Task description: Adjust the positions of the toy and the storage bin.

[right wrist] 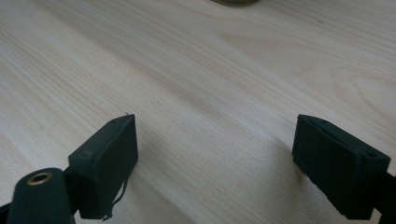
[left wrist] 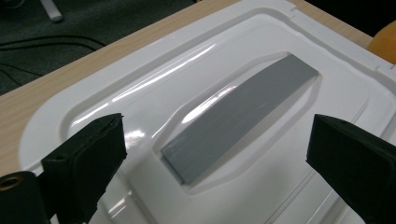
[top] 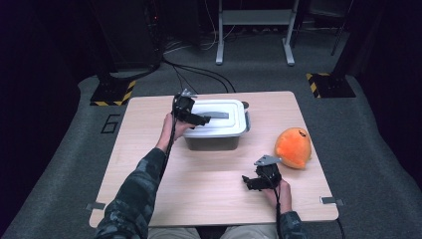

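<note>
Beside the table (top: 149,189), floor tape reads "6" (top: 110,123); both grippers gape wide, gripping nothing.

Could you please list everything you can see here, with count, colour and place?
table: one, light wood, middle of the grey carpeted floor
box: one, grey body, far middle of the table
lid: one, white with a grey handle in its recess, closed on the box
plush toy: one, orange, right side of the table
hazard-striped bases: two, black and yellow, on the floor past the far corners
metal stand: one, grey, on the floor at the back
cables: several, black, on the floor behind the table
left gripper: one, black, above the lid, fingers open astride the handle
right gripper: one, black, near the table's front, fingers open, holding nothing
sleeves: two, camouflage, at the near edge
</note>
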